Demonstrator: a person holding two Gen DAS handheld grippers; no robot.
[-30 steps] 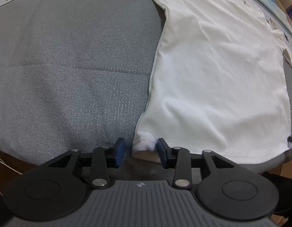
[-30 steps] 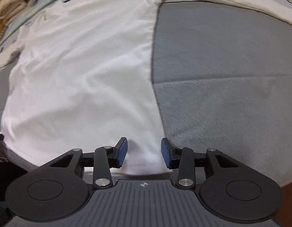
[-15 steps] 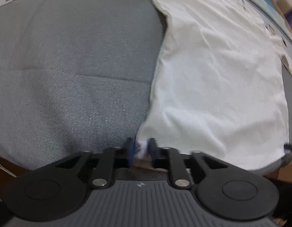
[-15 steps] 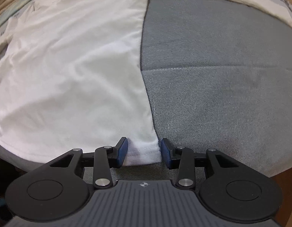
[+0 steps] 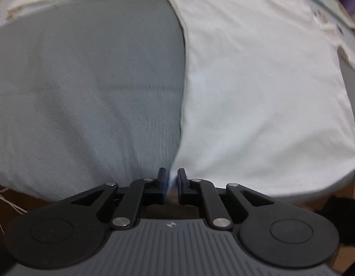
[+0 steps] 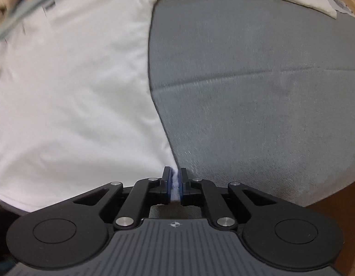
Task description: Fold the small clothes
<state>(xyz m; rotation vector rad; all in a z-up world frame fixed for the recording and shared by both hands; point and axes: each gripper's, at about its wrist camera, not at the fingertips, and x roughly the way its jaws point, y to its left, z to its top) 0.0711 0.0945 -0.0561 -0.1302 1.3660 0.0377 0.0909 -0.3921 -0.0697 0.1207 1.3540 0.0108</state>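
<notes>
So both grippers point steeply down: left gripper [image 5: 171, 179] and right gripper [image 6: 176, 179] each pinch a near corner of the white shirt [image 5: 257, 96], flat on the gray cushion [image 5: 85, 92], bare either side.

Both wrist cameras are looking steeply down from close above. Both are sharing the white shirt [image 5: 257, 92] [image 6: 74, 92], lying frame-right in the left view and frame-left in the right view.

A near corner of the white garment [image 6: 69, 96], spread flat on the grey cushion [image 6: 257, 87], is pinched between the pads of the right gripper [image 6: 175, 184].
</notes>
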